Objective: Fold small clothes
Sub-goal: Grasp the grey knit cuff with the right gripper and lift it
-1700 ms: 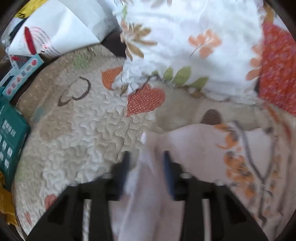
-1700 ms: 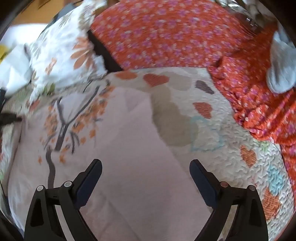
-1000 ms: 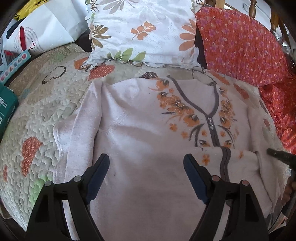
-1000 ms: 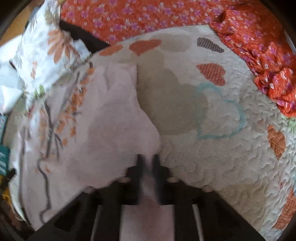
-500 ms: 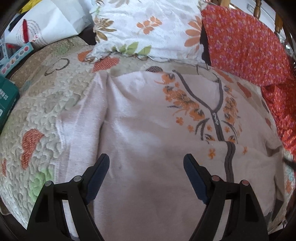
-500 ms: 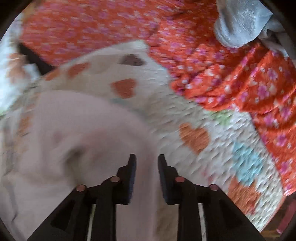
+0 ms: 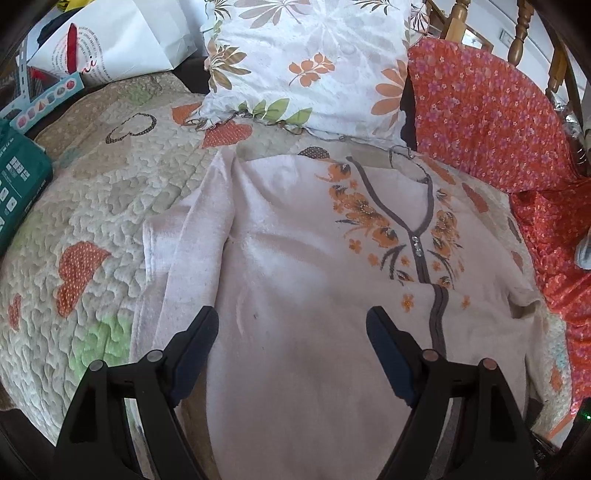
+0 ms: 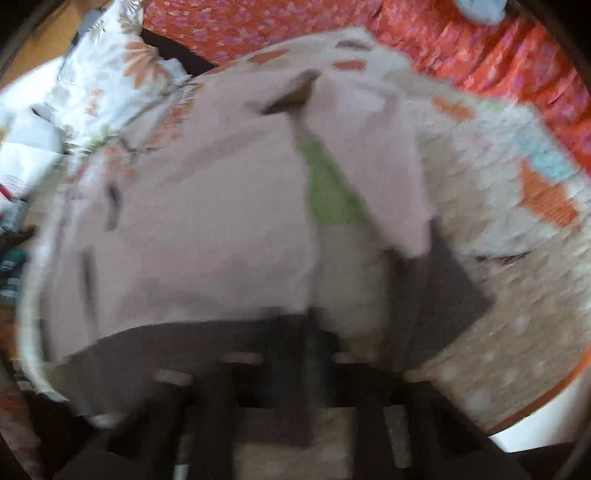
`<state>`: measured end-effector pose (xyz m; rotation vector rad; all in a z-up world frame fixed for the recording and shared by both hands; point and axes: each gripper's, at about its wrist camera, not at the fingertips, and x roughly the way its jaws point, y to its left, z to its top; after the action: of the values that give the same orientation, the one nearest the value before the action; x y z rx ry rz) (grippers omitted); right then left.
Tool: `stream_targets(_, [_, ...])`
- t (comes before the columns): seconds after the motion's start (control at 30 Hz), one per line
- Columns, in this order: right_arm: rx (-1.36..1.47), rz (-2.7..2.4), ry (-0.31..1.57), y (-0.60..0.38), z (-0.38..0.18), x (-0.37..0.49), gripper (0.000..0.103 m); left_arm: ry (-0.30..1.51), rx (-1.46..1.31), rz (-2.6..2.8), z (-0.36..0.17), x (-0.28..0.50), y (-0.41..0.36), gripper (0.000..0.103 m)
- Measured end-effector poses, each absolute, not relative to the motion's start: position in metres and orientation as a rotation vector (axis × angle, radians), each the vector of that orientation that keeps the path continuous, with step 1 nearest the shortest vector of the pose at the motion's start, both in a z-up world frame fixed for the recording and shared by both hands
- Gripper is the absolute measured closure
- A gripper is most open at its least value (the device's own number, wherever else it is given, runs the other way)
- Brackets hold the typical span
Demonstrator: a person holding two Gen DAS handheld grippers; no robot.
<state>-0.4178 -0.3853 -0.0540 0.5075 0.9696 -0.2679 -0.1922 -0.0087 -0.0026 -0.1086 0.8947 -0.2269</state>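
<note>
A pale pink top (image 7: 295, 258) with orange flowers and a grey placket lies spread front-up on the quilted bedspread (image 7: 92, 206). Its left sleeve is folded along the body. My left gripper (image 7: 291, 336) hovers open and empty above its lower half. The right wrist view is heavily blurred. There the pink top (image 8: 192, 221) fills the left and centre, with one sleeve lying out to the right. My right gripper (image 8: 306, 339) shows only as dark smeared fingers close together at the hem, and its state is unclear.
A floral white pillow (image 7: 310, 62) and an orange flowered cloth (image 7: 487, 122) lie behind the top. A white paper bag (image 7: 110, 40) and a green box (image 7: 18, 184) sit at the left. A wooden bedpost (image 7: 521, 33) stands at the far right.
My left gripper stays open and has drifted slightly over the top. My right gripper has swung fast from the quilt's right side down to the top's hem.
</note>
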Motion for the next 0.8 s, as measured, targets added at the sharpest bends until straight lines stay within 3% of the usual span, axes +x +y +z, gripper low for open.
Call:
stream_targets(0.2, [0.539, -0.243, 1.086, -0.366, -0.058, -0.462, 0.098, 0.897, -0.114, -0.244, 0.001, -0.196, -0.009, 0.022])
stream_targets(0.33, [0.527, -0.297, 0.988, -0.392, -0.025, -0.472, 0.095, 0.926, -0.158, -0.258, 0.001, -0.197, -0.008, 0.022])
stream_targets(0.4, [0.467, -0.419, 0.962, -0.412, -0.012, -0.468, 0.065, 0.949, -0.166, -0.267, 0.000, -0.194, -0.007, 0.022])
stream_targets(0.43, [0.442, -0.448, 0.962, -0.419, -0.012, -0.462, 0.040, 0.956, -0.167, -0.268, -0.001, -0.192, -0.007, 0.022])
stream_targets(0.53, [0.418, -0.479, 1.005, -0.435, -0.025, -0.435, 0.037, 0.965, -0.159, -0.262, -0.003, -0.190, -0.008, 0.022])
stream_targets(0.6, [0.403, -0.452, 1.009, -0.441, -0.031, -0.428, 0.042, 0.964, -0.151, -0.256, -0.004, -0.188, -0.008, 0.022])
stream_targets(0.67, [0.357, -0.411, 1.087, -0.447, -0.039, -0.409, 0.098, 0.969, -0.148, -0.249, -0.007, -0.185, -0.008, 0.022])
stream_targets(0.8, [0.024, -0.602, 1.028, -0.466, 0.014, -0.394, 0.099, 0.978, -0.165, -0.249, -0.009, -0.180, -0.006, 0.022])
